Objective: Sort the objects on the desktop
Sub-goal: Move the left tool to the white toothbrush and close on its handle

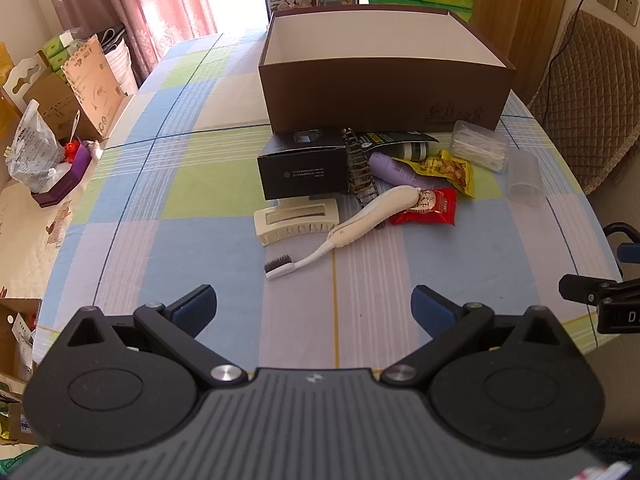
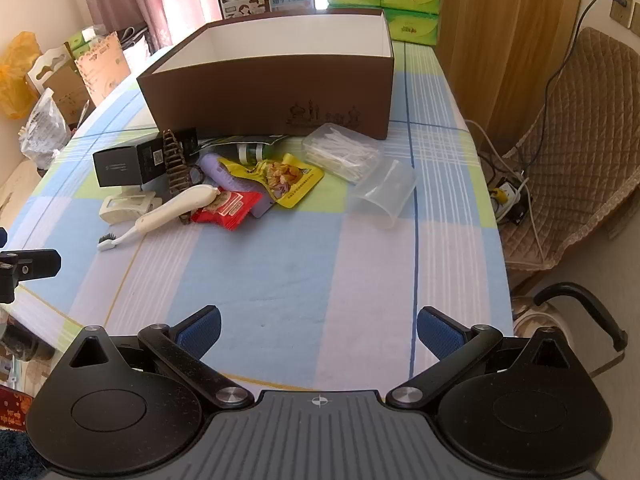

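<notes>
- Step: start of the sort, by my read. No item is gripped and what shows of the brown cardboard box (image 1: pixel 384 92) interior is bare white wall; floor of box not visible, so can't confirm it's empty.
- Left gripper (image 1: pixel 314 306): fingers spread wide, nothing between them, hovering over bare table (image 1: pixel 192 248) at 6 o'clock of the pile.
- Right gripper (image 2: pixel 319 328): same, wide apart w/ nothing held, low over the checked cloth, well short of the items.
- Pile sits just in front of the box's near wall. In left view: black carton (image 1: pixel 302 164) at 9 o'clock of the pile, cream hair claw (image 1: pixel 296 220) below it, electric toothbrush (image 1: pixel 360 222) lying diagonal, brush head toward 7 o'clock.
- Red snack packet (image 1: pixel 426 208) touches the toothbrush handle; yellow snack pouch (image 1: pixel 448 168) and purple bottle (image 1: pixel 394 168) above it; brown hair clip (image 1: pixel 360 164) leans on the carton.
- At 3 o'clock: clear cotton-swab box (image 1: pixel 480 144), and a clear plastic cup (image 1: pixel 524 176) on its side, apart from the rest.
- Next, likely: reach fwd, pick an outlier first. Cup for right, toothbrush or claw for left.
- Needs: fingers lined up across the narrow width of the item, then lift over the box wall.
</notes>
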The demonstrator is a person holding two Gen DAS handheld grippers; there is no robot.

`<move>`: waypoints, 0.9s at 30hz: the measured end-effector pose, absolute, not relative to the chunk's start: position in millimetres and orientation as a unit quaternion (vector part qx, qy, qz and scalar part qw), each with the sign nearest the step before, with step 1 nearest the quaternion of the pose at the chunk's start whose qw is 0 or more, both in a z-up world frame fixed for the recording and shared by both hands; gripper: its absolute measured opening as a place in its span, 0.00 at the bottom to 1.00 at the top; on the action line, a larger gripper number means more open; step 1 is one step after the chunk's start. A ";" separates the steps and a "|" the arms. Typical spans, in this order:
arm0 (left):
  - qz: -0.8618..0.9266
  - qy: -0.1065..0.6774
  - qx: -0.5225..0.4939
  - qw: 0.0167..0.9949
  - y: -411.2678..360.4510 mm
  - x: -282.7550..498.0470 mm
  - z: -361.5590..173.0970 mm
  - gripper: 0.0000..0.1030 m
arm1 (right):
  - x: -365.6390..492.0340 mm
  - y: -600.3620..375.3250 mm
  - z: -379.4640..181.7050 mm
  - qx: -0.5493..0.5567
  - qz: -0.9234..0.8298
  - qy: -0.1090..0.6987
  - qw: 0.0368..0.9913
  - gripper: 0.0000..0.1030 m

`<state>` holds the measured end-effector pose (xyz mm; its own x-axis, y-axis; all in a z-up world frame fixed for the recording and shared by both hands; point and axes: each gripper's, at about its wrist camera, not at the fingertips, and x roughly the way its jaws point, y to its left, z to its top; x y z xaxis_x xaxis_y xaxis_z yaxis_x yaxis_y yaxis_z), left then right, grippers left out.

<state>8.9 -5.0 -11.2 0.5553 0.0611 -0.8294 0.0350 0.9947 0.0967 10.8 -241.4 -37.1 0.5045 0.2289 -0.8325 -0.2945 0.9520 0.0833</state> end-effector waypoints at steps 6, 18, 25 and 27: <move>-0.002 0.473 0.053 0.879 -1.6 16.3 -16.3 0.99 | 17.0 -240.4 -39.2 -0.033 0.148 0.477 0.866 0.98; -0.065 0.453 0.060 0.887 6.8 28.6 -38.8 0.96 | 28.3 -241.8 -45.1 -0.016 0.148 0.476 0.867 0.98; -0.092 0.459 0.083 0.880 9.8 48.9 -72.2 0.80 | 36.2 -252.1 -54.0 -0.012 0.137 0.481 0.866 0.98; -0.099 0.459 0.085 0.879 10.4 54.3 -78.0 0.74 | 37.8 -254.3 -56.3 -0.013 0.132 0.483 0.865 0.98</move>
<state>54.3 10.4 -78.0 0.5592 -0.0962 -0.8234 0.2523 0.9659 0.0585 37.8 -254.3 -56.3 0.4983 0.2148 -0.8400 -0.2404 0.9651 0.1042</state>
